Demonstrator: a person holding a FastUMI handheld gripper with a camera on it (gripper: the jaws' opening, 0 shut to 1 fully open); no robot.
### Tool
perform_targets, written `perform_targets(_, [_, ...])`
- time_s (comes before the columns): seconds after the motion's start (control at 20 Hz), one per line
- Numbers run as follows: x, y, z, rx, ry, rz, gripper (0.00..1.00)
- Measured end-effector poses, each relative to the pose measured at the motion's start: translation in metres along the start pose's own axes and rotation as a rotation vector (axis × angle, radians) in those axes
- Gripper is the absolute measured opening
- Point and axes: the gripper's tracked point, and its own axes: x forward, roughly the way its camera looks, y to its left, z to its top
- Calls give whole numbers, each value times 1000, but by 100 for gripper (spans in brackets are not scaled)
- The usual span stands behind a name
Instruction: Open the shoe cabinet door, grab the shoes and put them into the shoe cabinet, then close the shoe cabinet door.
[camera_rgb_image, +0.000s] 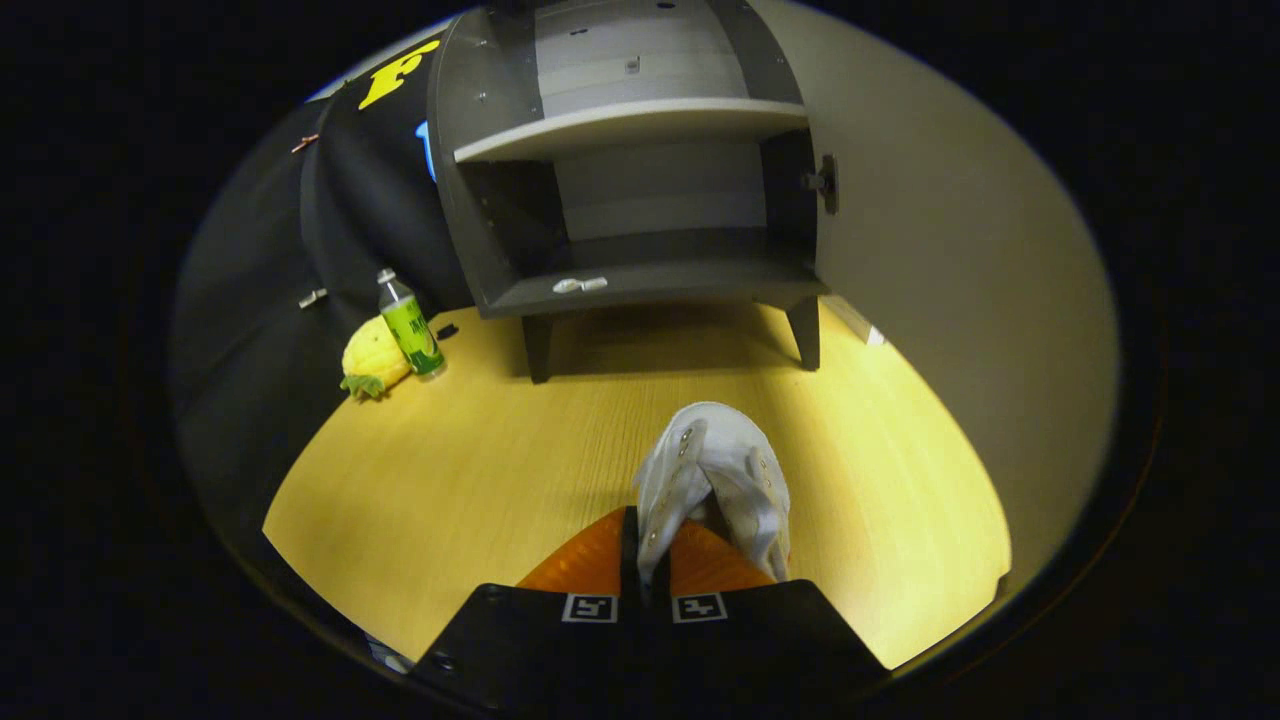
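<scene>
My gripper (645, 545) is shut on the side wall of a white shoe (725, 470), with the orange fingers (585, 562) pressed close together on the fabric. The shoe hangs above the wooden floor, toe pointing away from me. Beyond it stands the grey shoe cabinet (640, 285) on short legs, its door (960, 260) swung wide open to the right. Inside, an upper shelf (630, 125) and the bottom shelf are bare apart from a small white piece (580, 285) on the bottom shelf's front edge.
A green-labelled bottle (410, 325) and a yellow pineapple toy (372, 357) sit on the floor left of the cabinet, against the black cloth wall. The open door runs along the right side of the floor.
</scene>
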Motion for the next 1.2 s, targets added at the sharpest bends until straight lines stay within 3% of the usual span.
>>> perform_targets(0.35, [-65,8,116,-25,-99,-8,5])
perform_targets(0.65, [-91,31,217,-43,-174,18,5])
perform_targets(0.9, [-74,49,296,-37,-208,41,5])
perform_targets(1.2, [-17,63,374,-93,-248,29,5])
